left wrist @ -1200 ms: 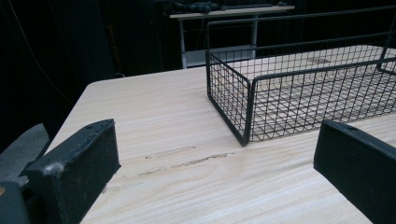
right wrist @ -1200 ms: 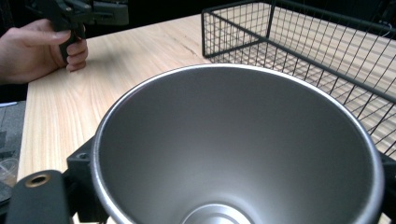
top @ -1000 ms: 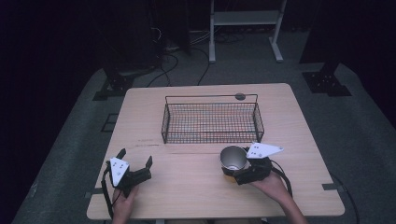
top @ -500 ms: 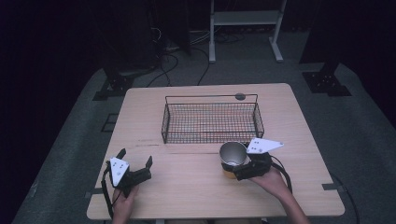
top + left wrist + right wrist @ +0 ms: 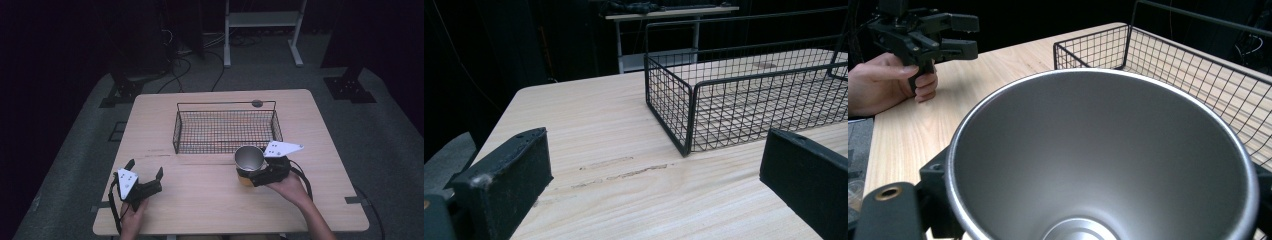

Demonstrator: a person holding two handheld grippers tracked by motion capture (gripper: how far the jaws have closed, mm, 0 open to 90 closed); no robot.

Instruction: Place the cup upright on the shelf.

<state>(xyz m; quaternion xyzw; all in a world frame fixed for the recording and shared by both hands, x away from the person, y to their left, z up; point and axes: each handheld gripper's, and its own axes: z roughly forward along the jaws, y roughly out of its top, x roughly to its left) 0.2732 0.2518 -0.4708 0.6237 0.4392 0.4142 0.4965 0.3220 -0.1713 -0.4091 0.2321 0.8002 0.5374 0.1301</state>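
High view: the right gripper (image 5: pixel 256 172) is clenched around one metal cup (image 5: pixel 249 159), which stands upright with its mouth open to the ceiling, just near of the wire basket (image 5: pixel 226 131) on the right half of the table (image 5: pixel 210 200). Right gripper view has the cup's bare inside, its base cut off at the bottom edge and the jaws mostly hidden behind its wall. One left gripper (image 5: pixel 145 180) rests on the near left of the table, jaws spread wide, holding nothing. One basket sits mid-table.
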